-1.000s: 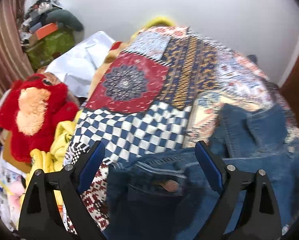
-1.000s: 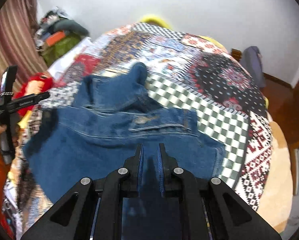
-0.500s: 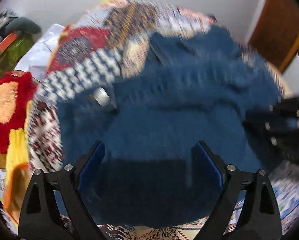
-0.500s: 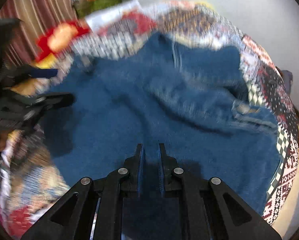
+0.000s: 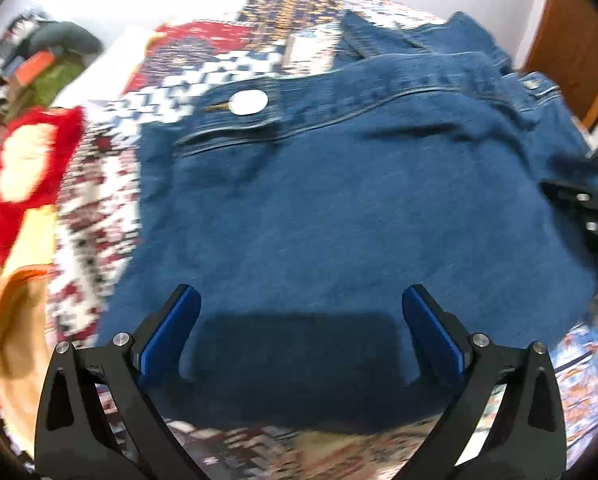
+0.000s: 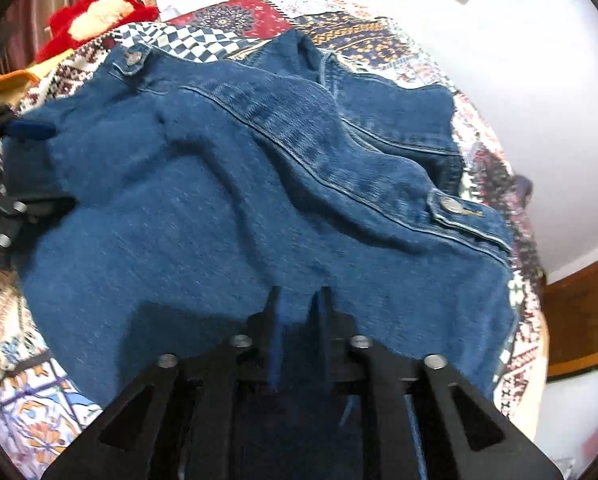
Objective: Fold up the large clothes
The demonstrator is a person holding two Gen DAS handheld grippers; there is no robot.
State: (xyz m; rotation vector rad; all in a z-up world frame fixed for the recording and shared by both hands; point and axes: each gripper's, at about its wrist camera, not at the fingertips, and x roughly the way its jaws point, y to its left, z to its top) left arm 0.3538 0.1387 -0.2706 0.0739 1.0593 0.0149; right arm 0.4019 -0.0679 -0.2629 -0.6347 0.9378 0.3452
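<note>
Right wrist view shows the denim jacket spread across the patchwork bed, still rumpled with no fold made, its near hem pinched in the right gripper, while the left gripper gapes wide, holding nothing.

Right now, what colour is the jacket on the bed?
Dark blue denim jacket, clearest in the right wrist view.

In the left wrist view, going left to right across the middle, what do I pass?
Red plush toy → patterned quilt → denim jacket → right hand-held gripper at the jacket's right edge.
</note>
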